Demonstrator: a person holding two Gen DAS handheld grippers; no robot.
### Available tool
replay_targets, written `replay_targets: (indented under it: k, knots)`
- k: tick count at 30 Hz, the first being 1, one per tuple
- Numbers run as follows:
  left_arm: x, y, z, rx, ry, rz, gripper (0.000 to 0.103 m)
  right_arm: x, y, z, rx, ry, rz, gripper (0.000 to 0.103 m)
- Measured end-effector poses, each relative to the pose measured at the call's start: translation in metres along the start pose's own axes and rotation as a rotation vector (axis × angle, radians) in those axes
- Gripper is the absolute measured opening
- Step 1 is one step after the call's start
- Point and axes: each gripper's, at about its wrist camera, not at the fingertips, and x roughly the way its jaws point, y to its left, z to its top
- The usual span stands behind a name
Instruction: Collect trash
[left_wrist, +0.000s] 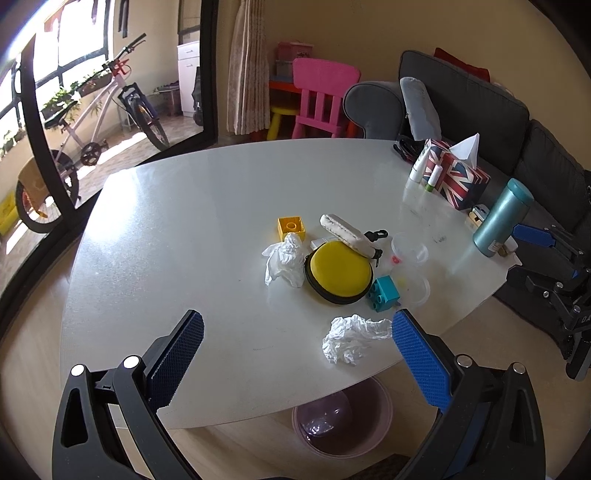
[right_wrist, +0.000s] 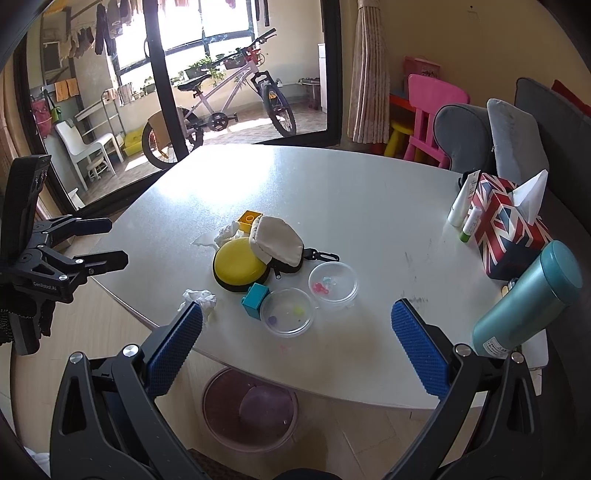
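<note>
Now, over the near edge of the white bench (left_wrist: 184, 229), left gripper (left_wrist: 297, 334) spread wide, blue pads apart, nothing between them. Crumpled tissue (left_wrist: 352, 341) lying on the bench just in front of the yellow round case (left_wrist: 340, 271), its right end touching or nearly touching the right-hand pad. Second crumpled tissue (left_wrist: 284, 260) pressed against the left side of that same case, below the yellow block (left_wrist: 291, 226). Teal block (left_wrist: 385, 293) tucked at the case's right front, two clear lidded dishes (right_wrist: 314, 295) just beyond it. Pink bin (left_wrist: 343, 417) on the floor under the bench edge, below the case, lined with a clear bag.

Right gripper (right_wrist: 297, 330) also gaping, empty, hovering at the bench edge to the right of the case. Flag-print tissue box (right_wrist: 509, 229) and teal flask (right_wrist: 528, 299) far right of the case.
</note>
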Motion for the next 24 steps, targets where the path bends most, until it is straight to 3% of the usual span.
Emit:
replay_targets:
  k: [15, 24]
  knots:
    - [0.064, -0.02, -0.012, 0.012, 0.152, -0.03, 0.098, 0.006, -0.01, -0.005, 0.014, 0.026, -0.006, 0.1]
    - [0.088, -0.031, -0.019, 0.026, 0.198, -0.036, 0.098, 0.007, -0.016, -0.007, 0.032, 0.032, -0.007, 0.1]
